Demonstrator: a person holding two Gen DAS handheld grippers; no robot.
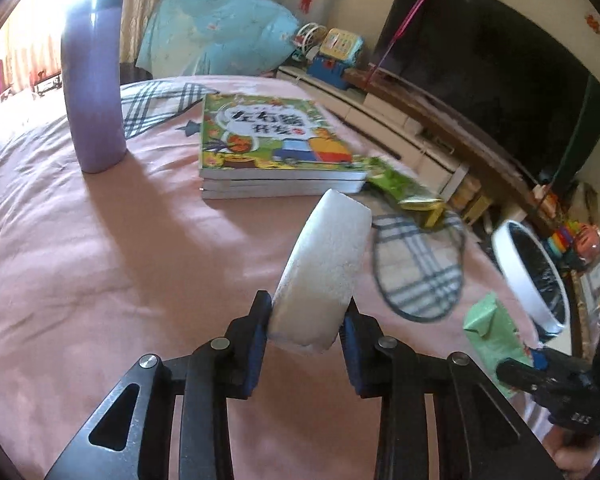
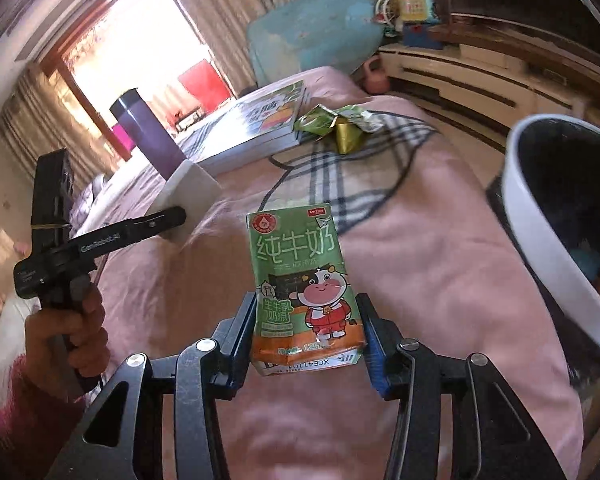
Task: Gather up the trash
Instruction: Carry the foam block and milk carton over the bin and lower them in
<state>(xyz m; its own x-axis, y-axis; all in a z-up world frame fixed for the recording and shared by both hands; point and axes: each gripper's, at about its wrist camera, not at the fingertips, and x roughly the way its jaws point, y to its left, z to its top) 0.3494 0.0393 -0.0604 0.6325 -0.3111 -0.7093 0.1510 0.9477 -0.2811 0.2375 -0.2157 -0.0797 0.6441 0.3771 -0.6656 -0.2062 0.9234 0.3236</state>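
My left gripper [image 1: 306, 320] is shut on a white foam block [image 1: 324, 272] and holds it above the pink bedspread; it also shows in the right wrist view [image 2: 172, 220] with the foam block [image 2: 190, 192]. My right gripper [image 2: 308, 332] is shut on a green milk carton [image 2: 304, 288], held above the bed; the carton shows in the left wrist view [image 1: 496, 332]. A crumpled green and gold wrapper [image 1: 404, 188] [image 2: 336, 124] lies on the bed beside the books. A white-rimmed trash bin [image 1: 528, 276] [image 2: 560, 232] with a black liner stands off the bed's right side.
A stack of children's books [image 1: 272, 148] [image 2: 256, 124] and a tall purple bottle [image 1: 94, 92] [image 2: 148, 136] rest on the bed. A low TV cabinet [image 1: 400, 120] and a dark TV [image 1: 492, 68] stand to the right. A blue bundle [image 1: 216, 32] sits beyond the bed.
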